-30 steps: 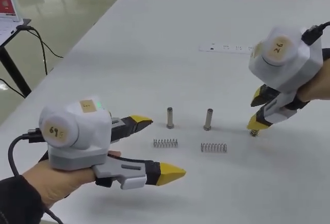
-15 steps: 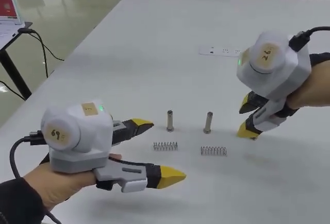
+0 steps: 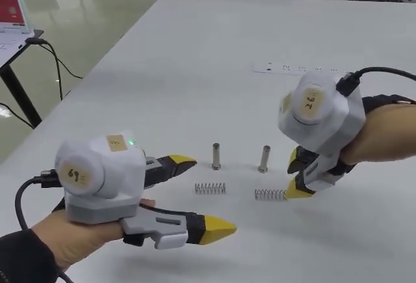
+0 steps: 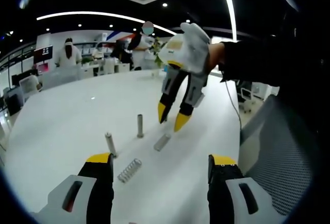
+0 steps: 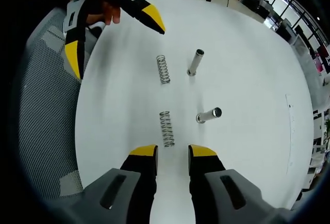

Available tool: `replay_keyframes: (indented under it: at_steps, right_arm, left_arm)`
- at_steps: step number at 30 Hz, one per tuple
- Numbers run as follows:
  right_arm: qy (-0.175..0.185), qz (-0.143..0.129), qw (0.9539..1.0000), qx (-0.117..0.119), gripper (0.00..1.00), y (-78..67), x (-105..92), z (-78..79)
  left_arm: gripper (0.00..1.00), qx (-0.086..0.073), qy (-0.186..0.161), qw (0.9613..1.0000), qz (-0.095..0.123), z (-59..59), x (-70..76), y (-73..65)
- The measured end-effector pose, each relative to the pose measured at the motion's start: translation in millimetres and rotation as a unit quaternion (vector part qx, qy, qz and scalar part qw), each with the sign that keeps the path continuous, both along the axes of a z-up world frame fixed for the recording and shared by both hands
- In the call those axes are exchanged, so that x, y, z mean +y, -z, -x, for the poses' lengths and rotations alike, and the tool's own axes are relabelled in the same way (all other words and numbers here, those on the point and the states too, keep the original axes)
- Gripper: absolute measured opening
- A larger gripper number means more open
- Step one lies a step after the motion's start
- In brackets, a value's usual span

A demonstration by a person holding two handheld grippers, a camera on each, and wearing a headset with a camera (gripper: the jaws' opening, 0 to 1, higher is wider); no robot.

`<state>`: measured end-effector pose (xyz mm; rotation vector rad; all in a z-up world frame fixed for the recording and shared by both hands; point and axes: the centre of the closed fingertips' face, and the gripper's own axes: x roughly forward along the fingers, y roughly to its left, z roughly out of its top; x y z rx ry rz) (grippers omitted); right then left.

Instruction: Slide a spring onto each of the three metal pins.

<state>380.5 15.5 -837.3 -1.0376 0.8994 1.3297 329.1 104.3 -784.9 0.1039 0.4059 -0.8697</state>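
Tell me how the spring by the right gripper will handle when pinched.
Thin open coils: the spring probably weighs little and may squash if pinched hard. Lying sideways on the smooth table, it could roll or skid if the right gripper nudges it.

White table [image 3: 195, 49] — two pins [image 3: 216, 156], two springs [image 3: 210, 188], socket strip [image 3: 292, 69]

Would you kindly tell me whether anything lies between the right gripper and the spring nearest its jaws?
Nothing visible does. The small coiled metal spring lies on the white table just ahead of the right gripper, jaws parted; the nearest silver metal pin stands off to one side.
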Motion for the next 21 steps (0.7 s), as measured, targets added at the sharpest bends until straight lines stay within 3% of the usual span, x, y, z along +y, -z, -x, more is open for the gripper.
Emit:
replay_keyframes:
  at_steps: [21]
  right_arm:
    - [0.002, 0.011, 0.9997, 0.022, 0.13, 25.7, 3.9, 1.5]
  left_arm:
    - [0.70, 0.005, 0.003, 1.0000, -0.002, 2.1, 0.1, 3.0]
